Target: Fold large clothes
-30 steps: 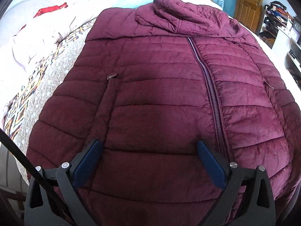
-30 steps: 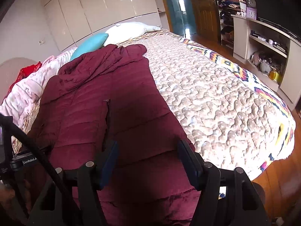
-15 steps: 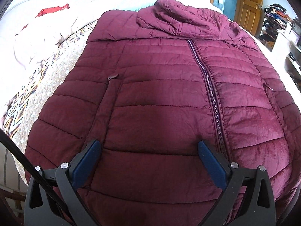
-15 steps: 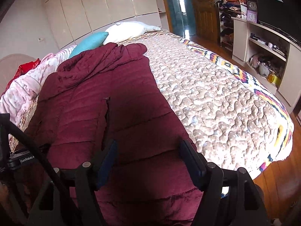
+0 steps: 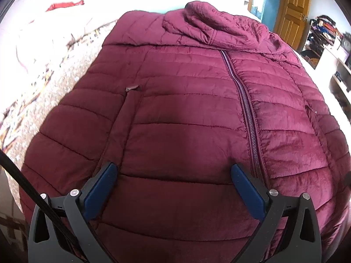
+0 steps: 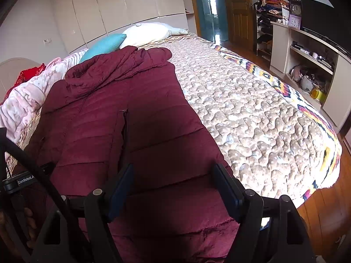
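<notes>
A maroon quilted puffer jacket [image 5: 186, 114] lies flat and zipped on the bed, hood at the far end. It also shows in the right wrist view [image 6: 122, 120], along the bed's left side. My left gripper [image 5: 173, 168] is open and empty, hovering over the jacket's lower front, left of the zipper [image 5: 245, 109]. My right gripper [image 6: 173, 171] is open and empty over the jacket's lower right part near the hem. The sleeves are not visible.
The bed has a beige quilted cover [image 6: 252, 109] with a patterned border. A teal pillow [image 6: 103, 46] and a white pillow [image 6: 147, 32] lie at the head. A pink blanket [image 6: 19, 100] is bunched at the left. Shelves [image 6: 307, 65] stand at the right.
Both grippers have shifted slightly forward over the jacket. Both stay open. The jacket has not moved.
</notes>
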`<action>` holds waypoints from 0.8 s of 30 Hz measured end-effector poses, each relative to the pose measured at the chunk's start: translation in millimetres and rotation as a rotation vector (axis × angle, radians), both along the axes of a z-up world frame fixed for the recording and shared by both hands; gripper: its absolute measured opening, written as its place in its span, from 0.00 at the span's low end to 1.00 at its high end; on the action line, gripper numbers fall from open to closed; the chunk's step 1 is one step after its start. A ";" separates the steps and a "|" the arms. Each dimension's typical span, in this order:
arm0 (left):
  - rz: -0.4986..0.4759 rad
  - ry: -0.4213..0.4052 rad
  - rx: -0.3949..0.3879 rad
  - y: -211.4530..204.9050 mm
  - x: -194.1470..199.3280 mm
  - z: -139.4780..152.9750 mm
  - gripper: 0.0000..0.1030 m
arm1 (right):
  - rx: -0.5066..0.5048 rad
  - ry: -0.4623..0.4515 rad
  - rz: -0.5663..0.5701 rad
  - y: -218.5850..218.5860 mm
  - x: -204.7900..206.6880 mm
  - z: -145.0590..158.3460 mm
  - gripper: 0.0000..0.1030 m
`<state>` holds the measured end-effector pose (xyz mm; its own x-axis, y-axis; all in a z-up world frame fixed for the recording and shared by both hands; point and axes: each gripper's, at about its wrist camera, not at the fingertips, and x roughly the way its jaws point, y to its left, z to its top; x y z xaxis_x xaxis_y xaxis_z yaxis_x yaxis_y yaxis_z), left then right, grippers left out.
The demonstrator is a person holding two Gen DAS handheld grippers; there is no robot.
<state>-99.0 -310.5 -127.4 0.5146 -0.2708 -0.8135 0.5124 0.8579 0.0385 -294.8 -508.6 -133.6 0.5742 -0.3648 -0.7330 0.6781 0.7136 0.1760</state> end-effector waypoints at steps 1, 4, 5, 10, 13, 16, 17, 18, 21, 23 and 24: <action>-0.003 -0.016 0.008 -1.4 -1.9 0.0 1.00 | -0.001 0.001 0.001 0.0 0.1 -0.1 0.77; -0.015 -0.033 0.031 -3.3 -4.0 2.3 1.00 | -0.004 0.007 0.003 0.6 0.3 0.5 0.77; -0.021 -0.021 0.033 -1.8 -3.1 5.4 1.00 | 0.001 0.006 0.004 0.4 -0.1 1.8 0.77; -0.014 -0.037 -0.074 40.1 -4.1 49.4 0.93 | 0.026 -0.012 0.008 -11.0 -21.7 21.6 0.77; 0.007 -0.077 -0.096 84.4 0.8 71.8 0.93 | 0.030 0.009 -0.021 -24.6 -47.5 31.5 0.77; 0.071 -0.057 -0.077 134.9 15.3 69.2 0.93 | 0.052 0.031 -0.025 -30.5 -68.5 31.3 0.77; 0.095 -0.043 -0.068 150.1 20.9 64.8 0.93 | 0.061 0.054 -0.018 -29.9 -73.1 27.7 0.78; 0.126 -0.025 -0.061 168.7 27.9 58.0 0.93 | 0.068 0.074 -0.012 -28.8 -75.2 24.0 0.78; 0.201 0.051 -0.050 216.5 42.9 39.7 0.93 | 0.095 0.149 0.011 -22.1 -78.6 5.4 0.77; 0.206 0.083 -0.073 240.0 44.6 32.4 0.93 | 0.120 0.174 0.021 -20.2 -80.3 -5.9 0.77; 0.198 0.085 -0.086 247.5 43.6 30.3 0.93 | 0.135 0.182 0.019 -20.0 -81.7 -12.1 0.77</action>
<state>-55.4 -63.0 -97.0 0.4951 -0.2420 -0.8345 0.3321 0.9402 -0.0756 -376.5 -528.6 -145.7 0.4336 -0.2465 -0.8667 0.6944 0.7045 0.1470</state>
